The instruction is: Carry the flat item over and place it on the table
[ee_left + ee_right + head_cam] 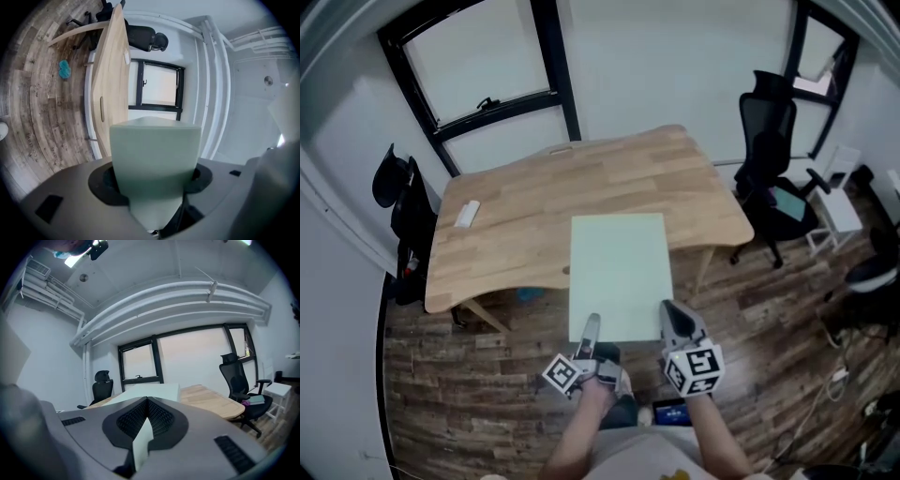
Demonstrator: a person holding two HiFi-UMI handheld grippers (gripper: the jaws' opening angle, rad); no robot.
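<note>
- Flat item: one pale green panel (619,267), held level by its near edge. Its far half lies over the bench (516,216) and its near half hangs over the floor (469,394). Whether it already rests on the wood cannot be told
- Left gripper (592,330): jaws part-way apart and clamped on the near edge of the panel, with the panel filling the gap between them in the left gripper view
- Right gripper (673,314): jaws nearly together, pinching the same edge. The right gripper view shows the panel edge-on as a thin pale strip between the pads
- Risk 1: both grips sit on one edge, so the long free span may sag or pivot in the jaws if the two sides are lowered unevenly
- Risk 2: if released where it is, the panel would probably tip off the bench front, since so much of it overhangs
- Risk 3: pushed forward at too low an angle, the far edge could catch on the wood and slip the panel out of the jaws
- Count: one panel, one bench, two grippers, one small white object (467,214) well to the left of the panel, and two black office chairs, one left (401,202) and one right (772,159)
</note>
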